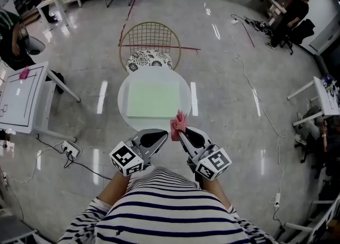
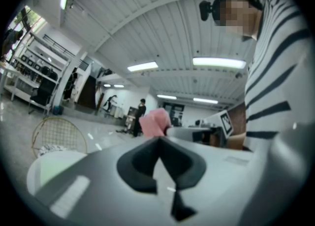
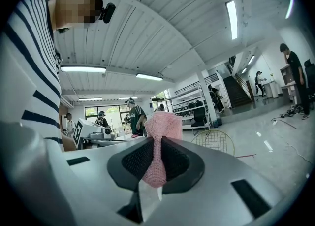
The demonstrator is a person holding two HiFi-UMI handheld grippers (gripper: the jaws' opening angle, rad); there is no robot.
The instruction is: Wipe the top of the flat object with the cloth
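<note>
Glossy grey floor, big open workshop. Small round white table (image 1: 122,97) sits at 12 o'clock of the person in the head view, with a wire chair (image 1: 150,43) just behind it, further along 12. Pale green flat board (image 1: 154,99) lies on the table, covers most of the top, nothing on it. White desk (image 1: 21,97) at 9 o'clock, power strip (image 1: 68,149) with cables on the floor at 8, more cable along the 3 o'clock side. People at desks far off at 11 and 1.

Right gripper (image 1: 179,132) jaws pinch the pink cloth (image 1: 179,123). The bunch sticks up past the tips, at the board's near edge by its 5 o'clock corner; can't tell if it touches. Left gripper (image 1: 165,131) jaws pressed together, nothing in them, just beside the right one.

Wipe not begun by the look of it. Risks, my read:
- Cloth is held by a narrow waist, so drag on the board may pull it out.
- Bunch is small, so hard jaw tips may scrape the board instead.
- Board lies loose with nothing pinning it, so a push toward 12 may slide it off the small table.
- Floor cables lie near the feet
</note>
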